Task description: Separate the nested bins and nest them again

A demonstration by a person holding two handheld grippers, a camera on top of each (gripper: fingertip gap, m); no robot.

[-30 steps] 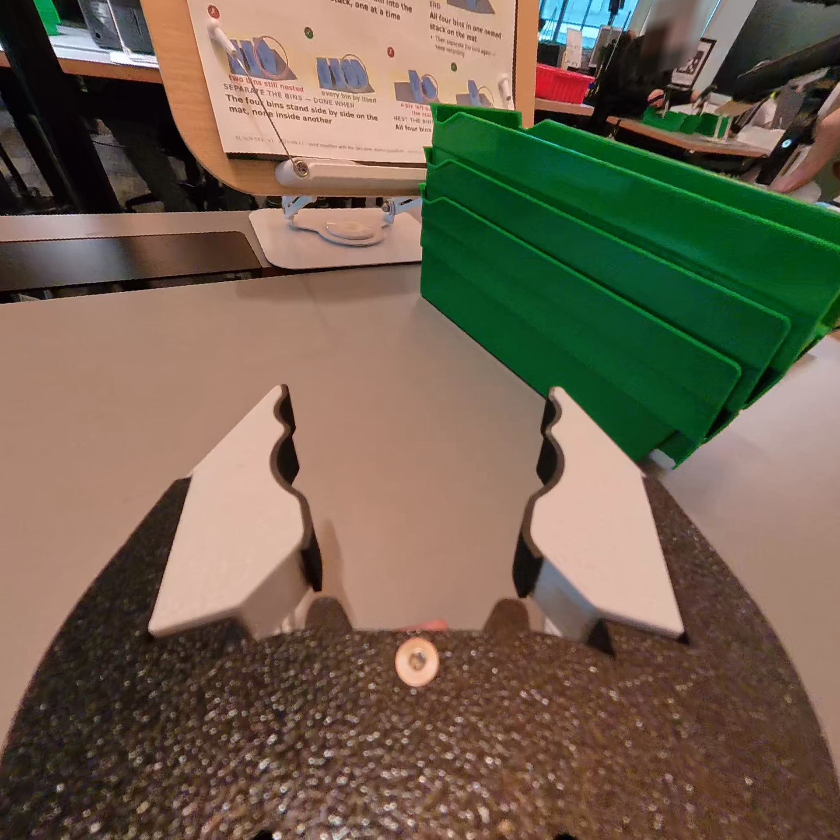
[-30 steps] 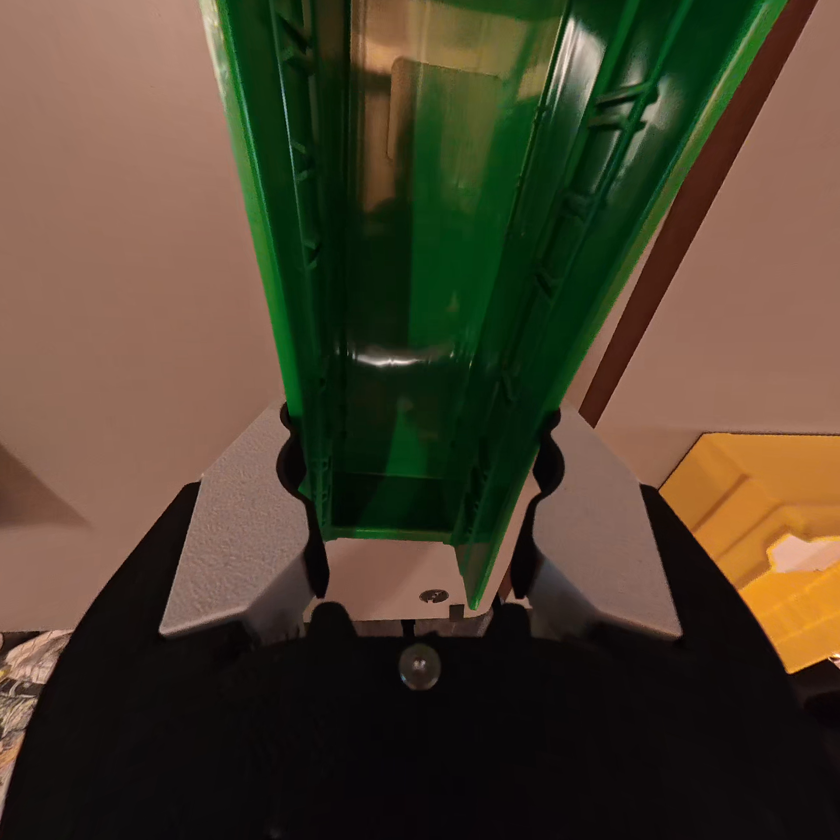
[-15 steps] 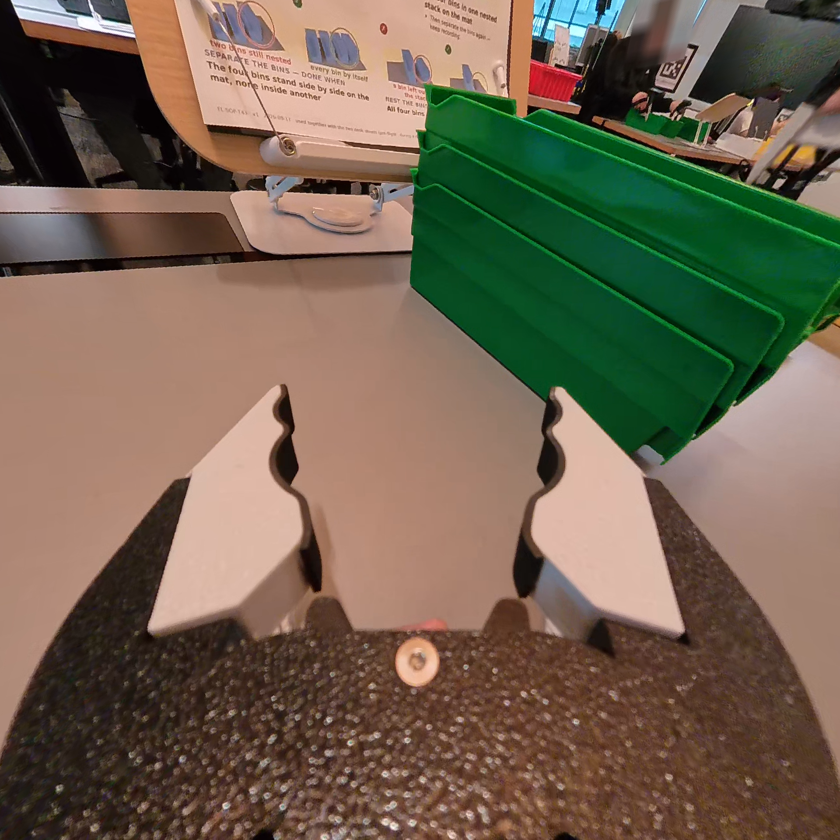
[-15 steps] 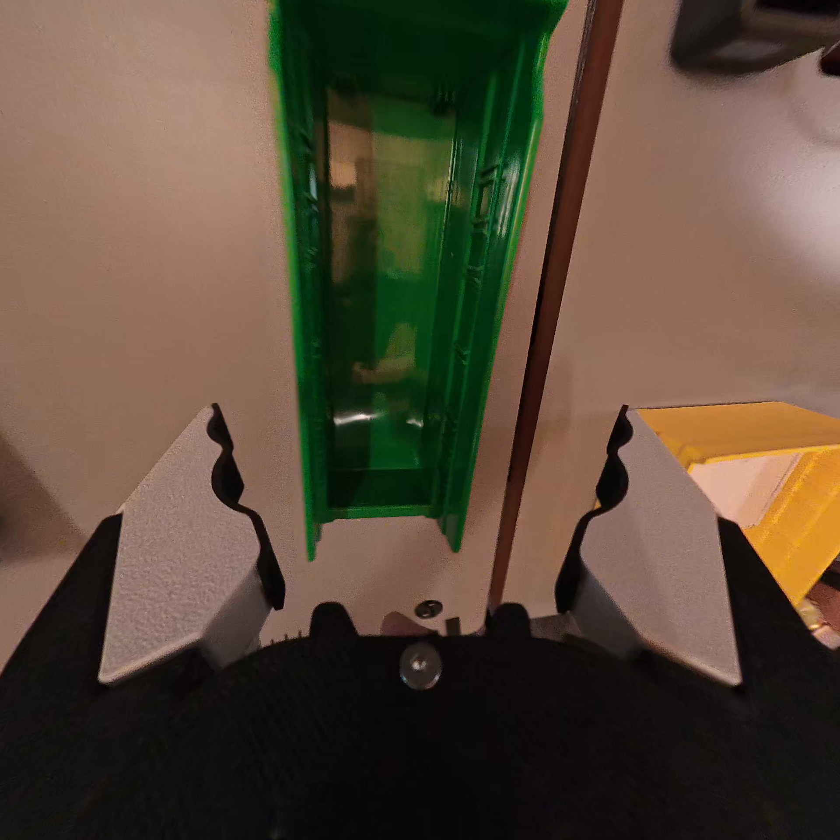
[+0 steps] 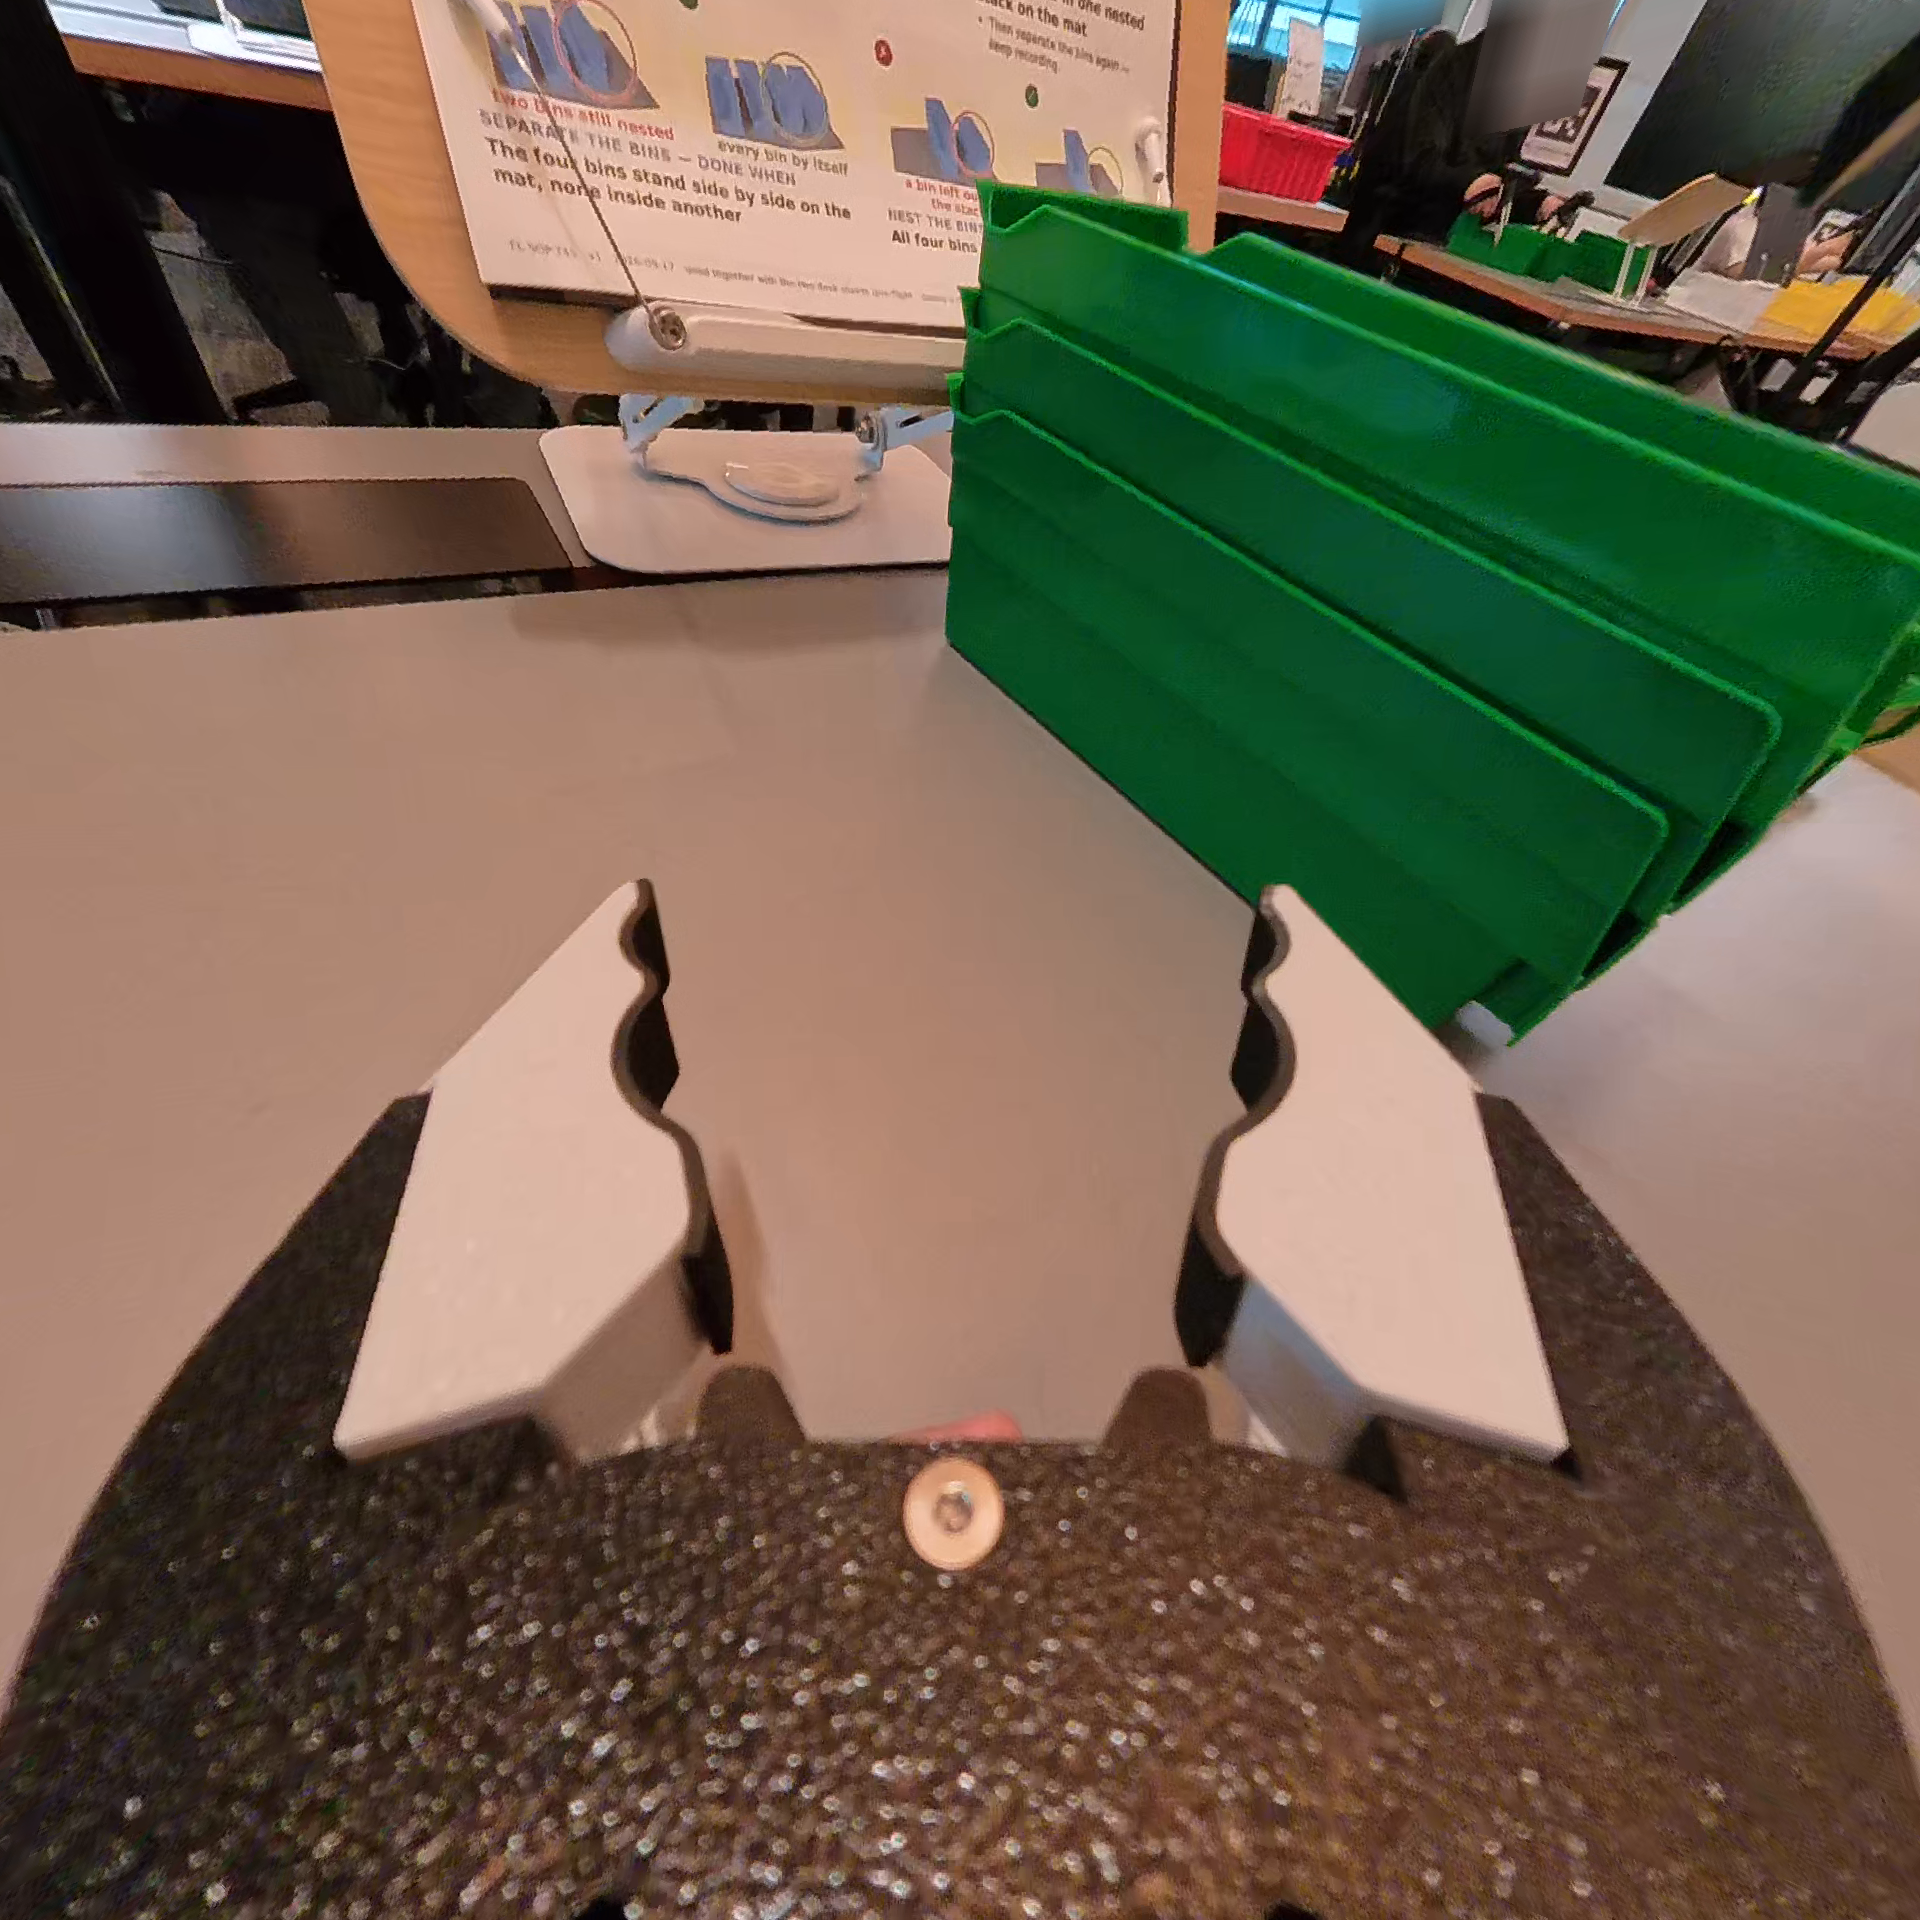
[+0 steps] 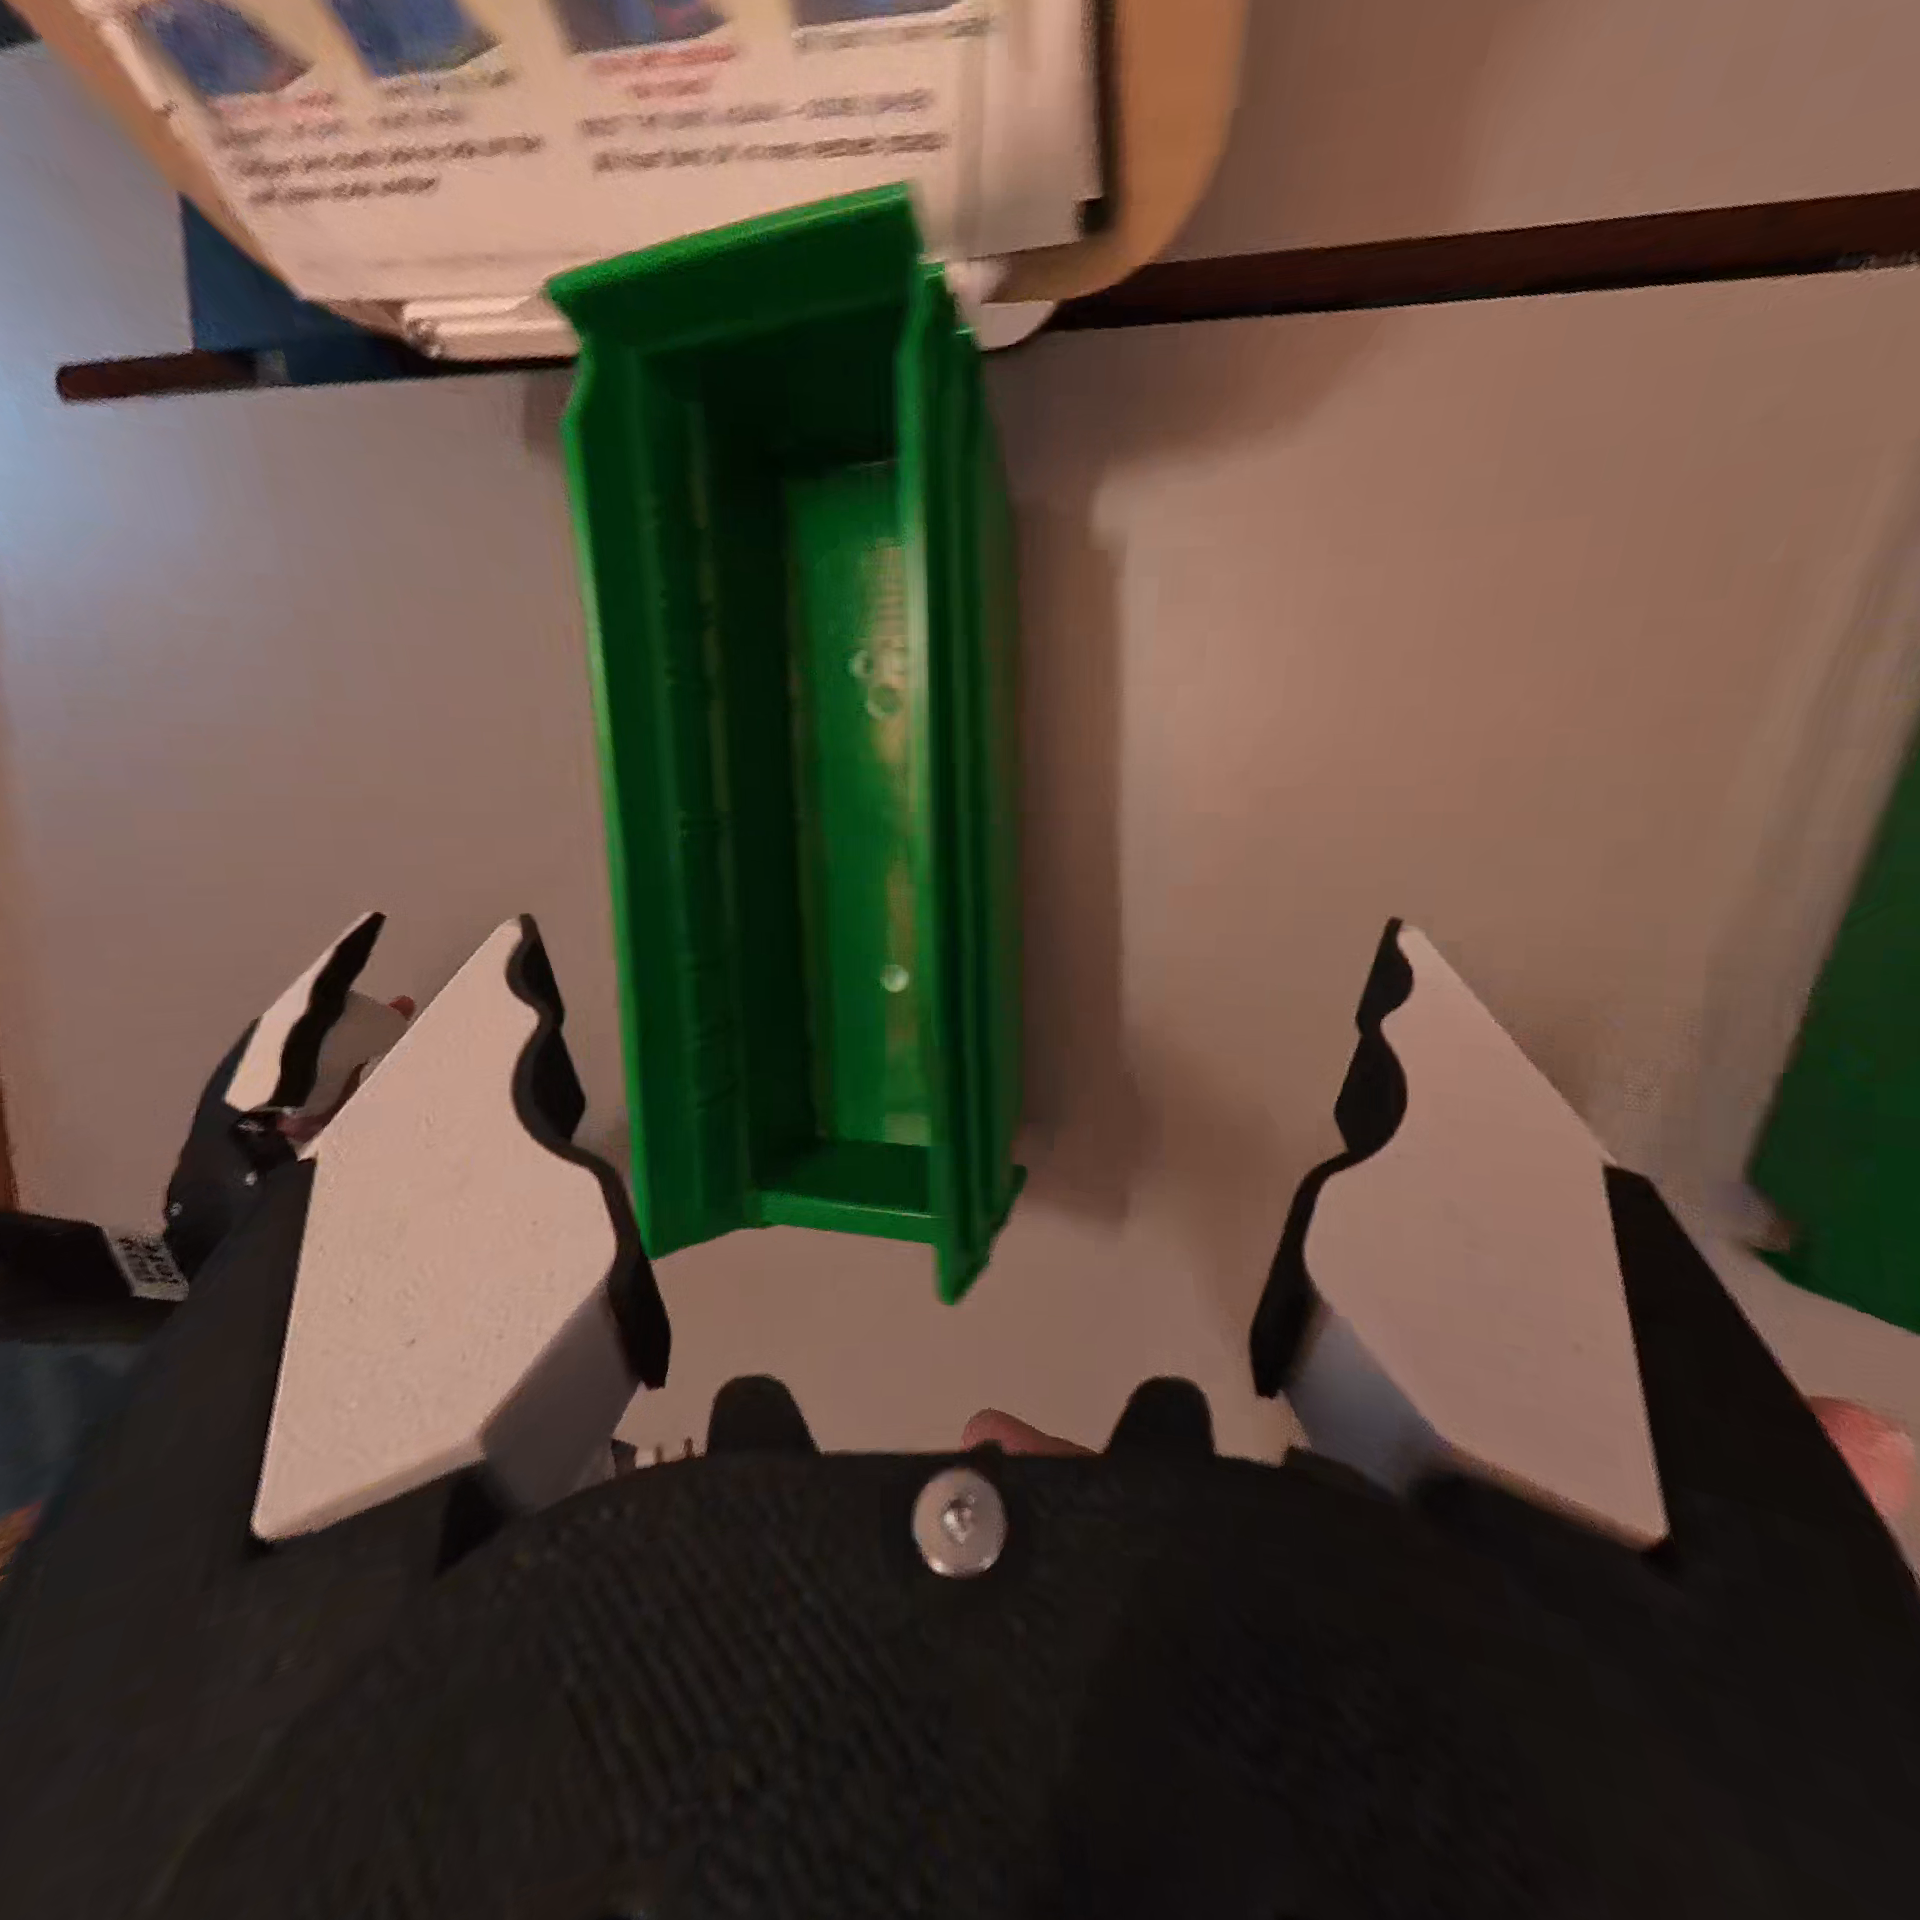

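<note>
A stack of several nested green bins (image 5: 1351, 644) stands on the grey table (image 5: 416, 831), ahead and to the right of my left gripper (image 5: 954, 904). That gripper is open and empty, low over the table. In the right wrist view I look down into the same stack (image 6: 727, 727), open top towards me. My right gripper (image 6: 956, 930) is open and empty above the stack's near end, its fingers (image 6: 447, 1195) wide of the bin walls and not touching. A finger of the left gripper (image 6: 312, 1029) shows at the left edge.
An instruction board (image 5: 790, 125) on a white stand (image 5: 748, 499) rises just behind the stack's far end; it also shows in the right wrist view (image 6: 623, 104). A dark strip (image 5: 260, 530) runs along the table's back. A blurred green shape (image 6: 1860, 1039) sits at the right edge.
My right gripper was shut on the stack's near end, then opened, let go and drew back above it. The left gripper stayed open and barely shifted.
</note>
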